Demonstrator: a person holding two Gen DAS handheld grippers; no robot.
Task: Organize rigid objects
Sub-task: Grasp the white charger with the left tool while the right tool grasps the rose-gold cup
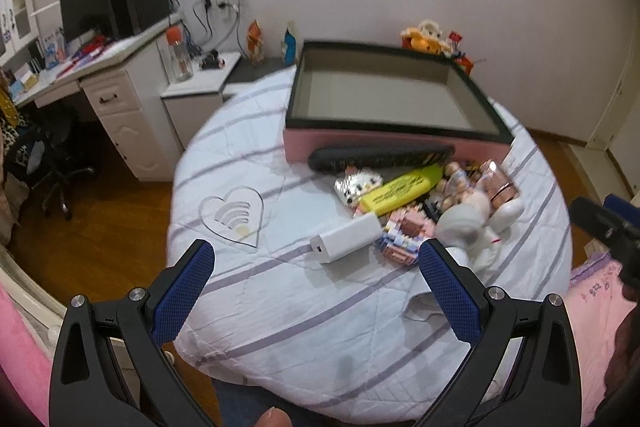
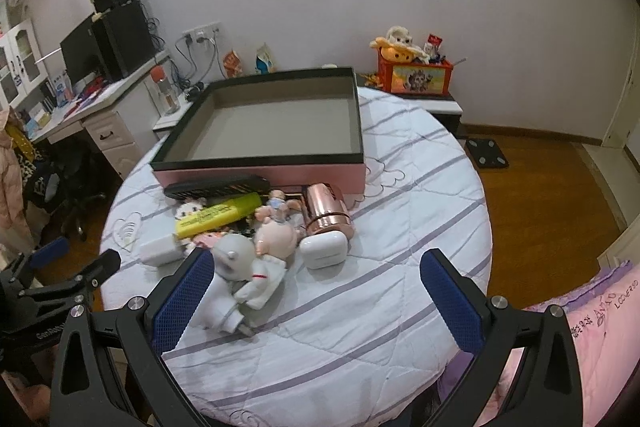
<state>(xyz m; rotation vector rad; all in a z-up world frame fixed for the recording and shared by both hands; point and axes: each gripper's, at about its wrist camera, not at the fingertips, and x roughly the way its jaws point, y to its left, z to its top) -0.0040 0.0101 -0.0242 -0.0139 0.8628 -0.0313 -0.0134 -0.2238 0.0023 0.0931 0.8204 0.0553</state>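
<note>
A pink box [image 1: 384,143] [image 2: 260,173] with a black rim stands open and empty on the striped round table [image 1: 280,307] [image 2: 360,307]. In front of it lies a pile: a black remote [image 1: 380,157] [image 2: 216,187], a yellow highlighter [image 1: 400,189] [image 2: 220,217], a white power bank [image 1: 346,237] [image 2: 158,249], a rose-gold cylinder [image 1: 502,183] [image 2: 328,211], a white earbud case [image 2: 323,249], and figurines [image 1: 472,219] [image 2: 248,263]. My left gripper [image 1: 316,261] is open and empty, near the power bank. My right gripper [image 2: 316,267] is open and empty, near the earbud case.
A white desk [image 1: 104,67] [image 2: 100,107] with a monitor, a bottle and a swivel chair stands at the left. A toy box [image 2: 414,75] sits on a low stand by the far wall. A pink blanket [image 2: 592,315] lies at the right. A scale [image 2: 486,153] lies on the wood floor.
</note>
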